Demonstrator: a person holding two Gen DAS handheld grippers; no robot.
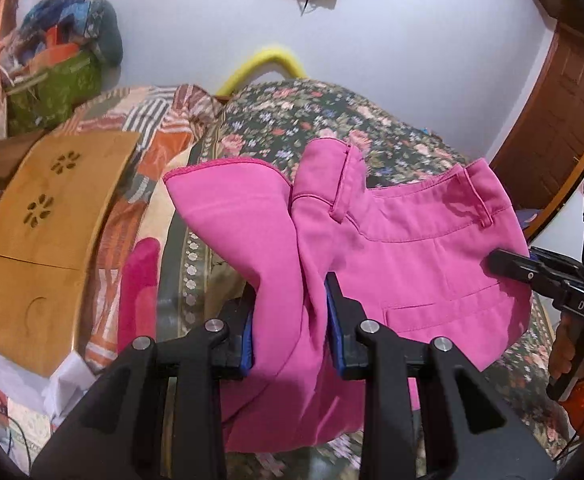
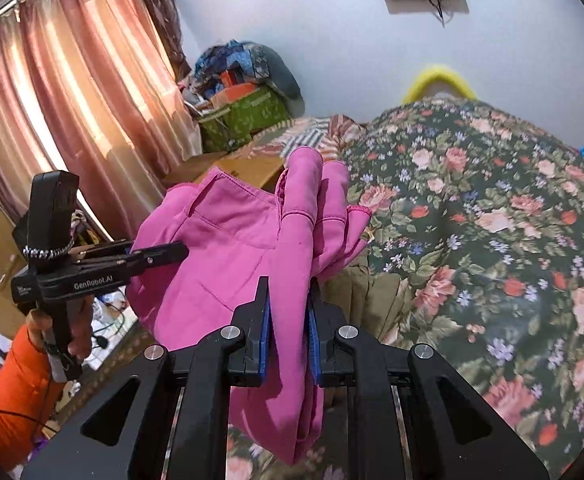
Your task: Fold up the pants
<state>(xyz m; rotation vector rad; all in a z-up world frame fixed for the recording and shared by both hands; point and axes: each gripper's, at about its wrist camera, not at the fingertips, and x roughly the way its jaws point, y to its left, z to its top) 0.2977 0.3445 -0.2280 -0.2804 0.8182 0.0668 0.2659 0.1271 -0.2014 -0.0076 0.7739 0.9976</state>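
Observation:
The pink pants (image 1: 391, 248) hang in the air above the floral bedspread (image 1: 292, 120), held between both grippers. My left gripper (image 1: 290, 292) is shut on a bunched fold of the pants, next to the waistband and belt loops. My right gripper (image 2: 290, 292) is shut on the other bunched end of the pants (image 2: 228, 256). In the left wrist view the right gripper (image 1: 503, 264) reaches in from the right edge. In the right wrist view the left gripper (image 2: 172, 254) reaches in from the left. The fabric hangs down below both jaws.
A wooden board (image 1: 48, 236) lies on a striped quilt (image 1: 164, 120) to the left of the bed. A green bag (image 1: 52, 88) with piled clothes stands by the wall. Pink curtains (image 2: 64, 112) hang at the left. A wooden door (image 1: 563, 112) is at the right.

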